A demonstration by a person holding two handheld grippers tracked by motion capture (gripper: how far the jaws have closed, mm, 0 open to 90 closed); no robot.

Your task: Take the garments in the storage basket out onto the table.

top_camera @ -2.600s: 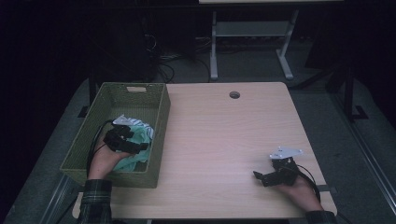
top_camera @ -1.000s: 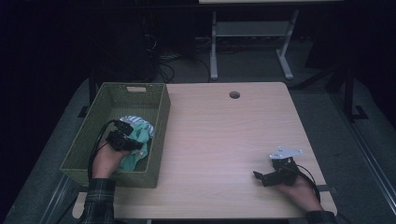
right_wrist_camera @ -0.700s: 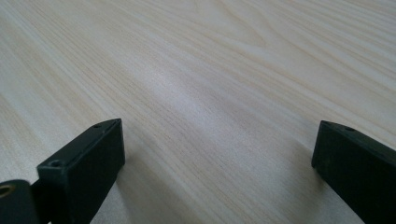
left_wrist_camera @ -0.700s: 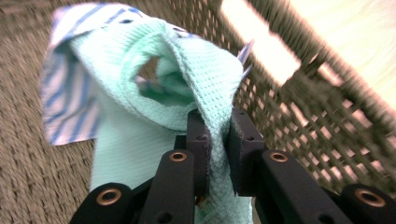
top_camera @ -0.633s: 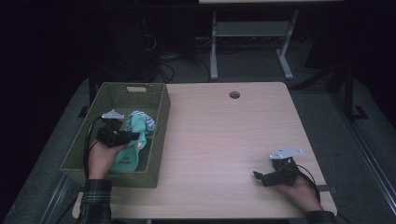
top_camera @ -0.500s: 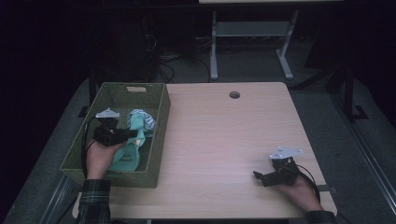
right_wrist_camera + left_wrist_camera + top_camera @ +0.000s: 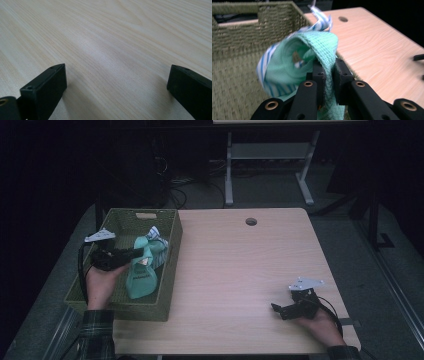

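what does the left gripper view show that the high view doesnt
The left gripper view alone shows the left tongs pinching a fold of the mint green cloth, and its knit weave. The high view alone shows the right tongs resting open on the table, plus the cloth hanging down into the basket. Both share the cloth, the blue striped cloth, the basket and the table's round hole.
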